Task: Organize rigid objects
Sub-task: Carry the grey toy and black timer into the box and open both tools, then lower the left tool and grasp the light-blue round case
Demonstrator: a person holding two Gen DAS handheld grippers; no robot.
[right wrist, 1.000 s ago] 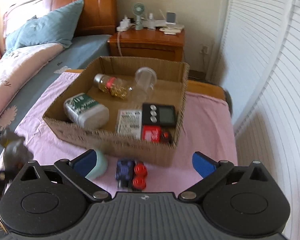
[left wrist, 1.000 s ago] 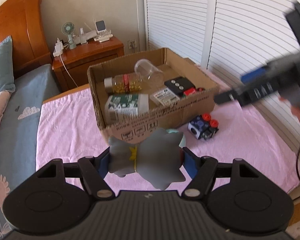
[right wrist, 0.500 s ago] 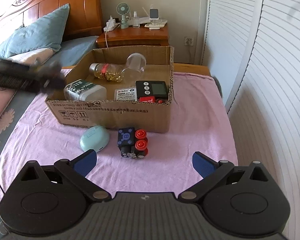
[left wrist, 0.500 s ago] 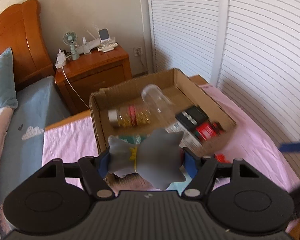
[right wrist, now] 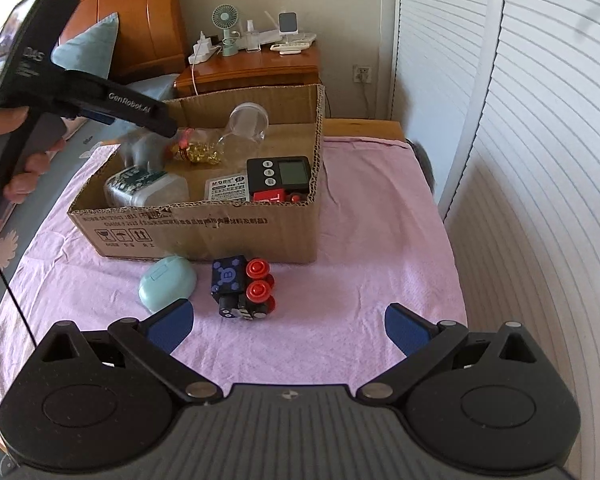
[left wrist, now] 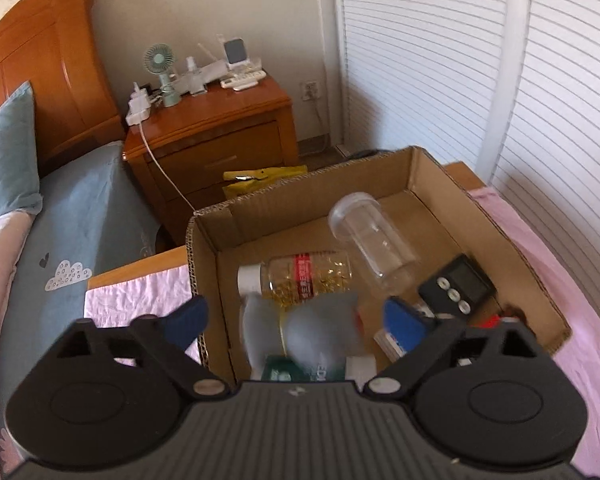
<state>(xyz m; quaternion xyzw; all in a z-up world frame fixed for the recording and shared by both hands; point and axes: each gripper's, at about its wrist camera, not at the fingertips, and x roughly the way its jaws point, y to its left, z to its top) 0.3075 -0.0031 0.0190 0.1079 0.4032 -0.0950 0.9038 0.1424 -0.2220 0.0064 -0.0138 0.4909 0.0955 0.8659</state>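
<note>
A: Start at the left. What is the left gripper [left wrist: 296, 320] doing?

B: It hangs over the cardboard box [right wrist: 204, 232], pointing steeply down. Its jaws have just been opening and now stand spread wide. The blurred grey toy [left wrist: 320, 332] lies between the blue pads but neither pad touches it. In the right wrist view the same toy [right wrist: 140, 150] shows as a grey smear at about ten o'clock, above the green-labelled white jar [right wrist: 146, 188] in the box's near-left corner.

A: And a hand?

B: A person's hand [right wrist: 24, 160] grips the handle at nine o'clock in the right wrist view.

A: What else is in the box, going rightward?

B: A bottle of yellow capsules [left wrist: 300, 276] lies on its side at the middle. At its one o'clock lies a clear empty jar [left wrist: 372, 236], also on its side. Then a white labelled packet [right wrist: 226, 190], a black timer [right wrist: 280, 174] and a red item [right wrist: 270, 196] that I cannot identify, all toward the right wall.

A: Outside the box?

B: On the pink cloth [right wrist: 360, 280], just in front of the box, a pale teal case [right wrist: 168, 282] lies at eleven o'clock of the right gripper [right wrist: 288, 328]. Just beside it at twelve o'clock is a blue block toy with red knobs [right wrist: 242, 286].

A: The right gripper?

B: Spread apart, nothing between its pads, well short of both things on the cloth.
</note>
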